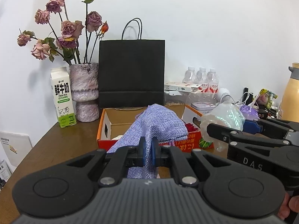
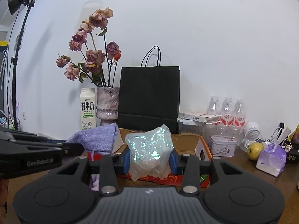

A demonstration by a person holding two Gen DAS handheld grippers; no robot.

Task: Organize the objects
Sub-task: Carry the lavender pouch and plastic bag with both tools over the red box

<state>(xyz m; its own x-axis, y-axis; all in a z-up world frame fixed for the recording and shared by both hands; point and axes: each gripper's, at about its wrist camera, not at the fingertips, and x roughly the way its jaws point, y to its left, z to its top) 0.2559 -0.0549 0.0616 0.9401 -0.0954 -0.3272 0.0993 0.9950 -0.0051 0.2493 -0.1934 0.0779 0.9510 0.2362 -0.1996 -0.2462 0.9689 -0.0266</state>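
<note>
Looking leftmost, beyond the cardboard box [image 1: 142, 115] that I use as my landmark, I see a milk carton [image 1: 63, 98] standing upright on the brown table [image 1: 56, 143], well left of the box and just beside a mottled pink vase [image 1: 85, 91] of dried roses [image 1: 69, 31]. Directly behind the box stands a black paper bag [image 1: 131, 72], upright against the wall.

My left gripper [image 1: 148, 150] has its blue pads drawn narrow, pinching a lilac woven cloth pouch [image 1: 155, 125]; the pouch rises from the pads and hangs over the box's front wall, above its open interior. The box's front face is red with lettering.

To the right of the pouch, my right gripper [image 2: 149, 158] clamps a crumpled iridescent plastic bag [image 2: 149, 147] between its blue pads, held above the box's front right corner. From the left wrist camera that bag [image 1: 223, 119] sits just right of the pouch, apart from it.

Right of the box I see a small patterned tin [image 2: 222, 145], and behind it three water bottles [image 2: 227, 110] near the wall. Farther right of the box lie a yellow-green fruit [image 2: 255, 150] and a small lilac gift box [image 2: 271, 158] with a ribbon.
</note>
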